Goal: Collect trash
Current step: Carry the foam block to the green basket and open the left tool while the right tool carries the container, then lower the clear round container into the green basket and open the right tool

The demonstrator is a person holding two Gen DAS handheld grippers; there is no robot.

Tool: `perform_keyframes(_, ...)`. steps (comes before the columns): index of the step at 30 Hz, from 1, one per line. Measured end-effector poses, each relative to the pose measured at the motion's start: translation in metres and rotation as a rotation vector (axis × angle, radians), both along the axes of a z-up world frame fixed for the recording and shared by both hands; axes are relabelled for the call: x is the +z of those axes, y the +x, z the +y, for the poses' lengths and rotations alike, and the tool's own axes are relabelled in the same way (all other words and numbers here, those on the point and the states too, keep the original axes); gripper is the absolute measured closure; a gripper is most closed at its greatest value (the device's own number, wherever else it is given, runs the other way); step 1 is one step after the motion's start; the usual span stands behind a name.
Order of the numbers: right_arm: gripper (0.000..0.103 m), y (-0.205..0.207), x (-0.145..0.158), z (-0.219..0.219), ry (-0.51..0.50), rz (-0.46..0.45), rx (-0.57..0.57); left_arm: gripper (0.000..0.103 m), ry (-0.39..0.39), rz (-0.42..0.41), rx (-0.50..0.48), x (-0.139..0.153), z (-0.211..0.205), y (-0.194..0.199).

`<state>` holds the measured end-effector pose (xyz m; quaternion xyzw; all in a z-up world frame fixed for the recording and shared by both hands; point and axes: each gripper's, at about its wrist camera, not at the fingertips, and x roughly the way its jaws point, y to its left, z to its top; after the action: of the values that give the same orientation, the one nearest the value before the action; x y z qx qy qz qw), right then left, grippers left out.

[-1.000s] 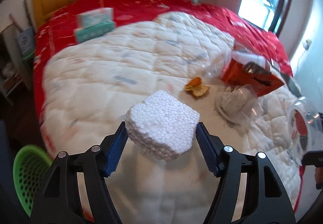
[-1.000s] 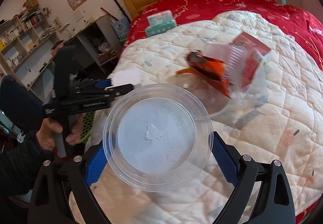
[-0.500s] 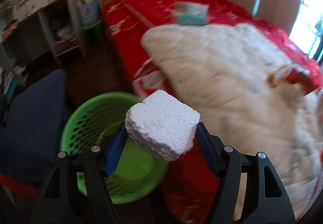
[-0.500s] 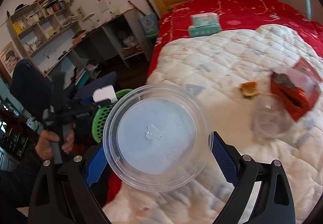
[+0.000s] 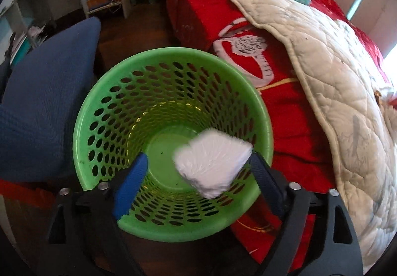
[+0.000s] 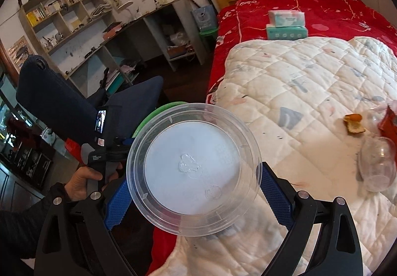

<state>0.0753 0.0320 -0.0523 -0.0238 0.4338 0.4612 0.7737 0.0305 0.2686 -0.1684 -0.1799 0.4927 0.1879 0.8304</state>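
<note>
Blurred foam block [image 5: 213, 164], seemingly loose, over basket [image 5: 104, 92].

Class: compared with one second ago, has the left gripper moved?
Yes. The left gripper has swung off the white quilt and now sits over the green perforated plastic basket, jaws opened, white foam block dropping.

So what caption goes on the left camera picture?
Left gripper open, white foam block dropping into the green basket.

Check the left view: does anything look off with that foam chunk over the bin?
The white foam chunk is motion-blurred and tilted, clear of the left tool's left pad; the jaws stand open. It looks released above the green perforated plastic basket, not stuck.
</note>
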Motion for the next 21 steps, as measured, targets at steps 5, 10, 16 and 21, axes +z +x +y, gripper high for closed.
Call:
perform_keyframes(5, 0.013, 0.001, -0.004, 0.017, 0.001, 0.013, 0.016, 0.018, -0.01, -0.023, 0.043, 0.005, 0.008, -0.019)
perform_keyframes(10, 0.013, 0.001, -0.007, 0.038, 0.002, 0.015, 0.038, 0.018, 0.015, -0.054, 0.085, 0.023, 0.012, -0.048)
perform_keyframes(16, 0.013, -0.003, -0.013, 0.075, -0.018, 0.012, 0.071, 0.018, 0.029, -0.092, 0.147, 0.039, 0.016, -0.087)
perform_keyframes(21, 0.013, -0.004, -0.026, 0.115, -0.043, 0.026, 0.087, 0.018, 0.033, -0.121, 0.199, 0.049, 0.025, -0.117)
